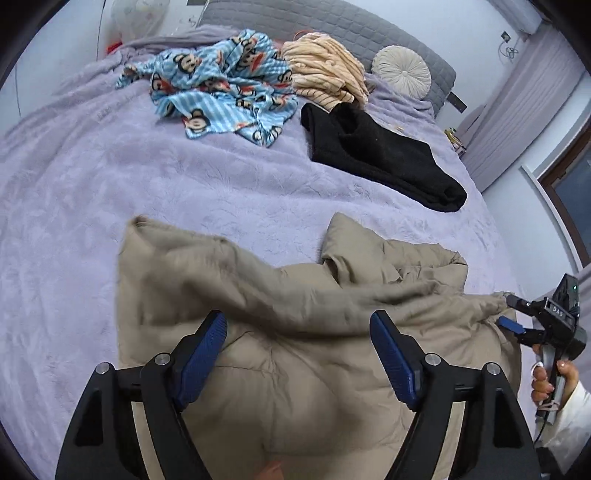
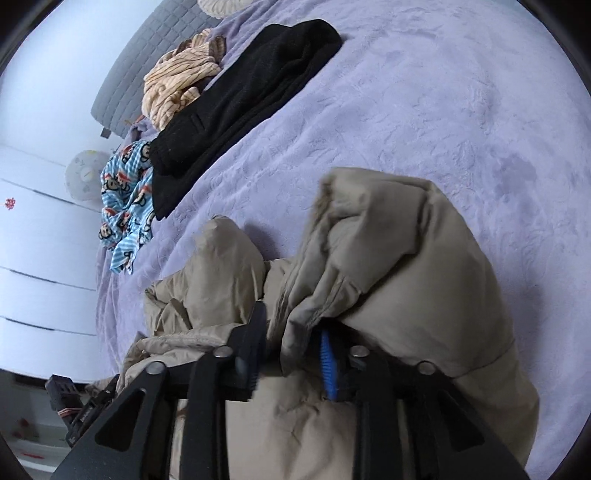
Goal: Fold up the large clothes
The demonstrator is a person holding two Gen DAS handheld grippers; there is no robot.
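- Lavender plush blanket (image 1: 92, 206) covers a wide bed, with a grey quilted headboard (image 1: 332, 22) behind it and a pale round pleated cushion (image 1: 400, 70) leaning against that headboard.
- Near the head of the bed lie three other garments: a crumpled blue striped fabric printed with cartoon monkeys (image 1: 221, 85), a heaped peach striped garment (image 1: 325, 70) just beside it, and a black knitted garment (image 1: 380, 158) stretched out in front of the peach one.
- At the near edge of the bed lies the beige padded puffer jacket (image 1: 280, 354), rumpled, with one part lifted off the blanket.
- Over the jacket hangs the left gripper (image 1: 297, 350), its blue-padded fingers (image 1: 203, 354) spread wide with nothing between them.
- Off to the right side of the jacket, the right gripper (image 2: 291, 354) has its jaws pinched on a fold of the beige fabric; a blue pad shows against the cloth in the right wrist view.
- From that pinch the beige cloth rises in a raised hump in front of the right camera.
- A person's hand (image 1: 546, 380) grasps the right gripper's handle.
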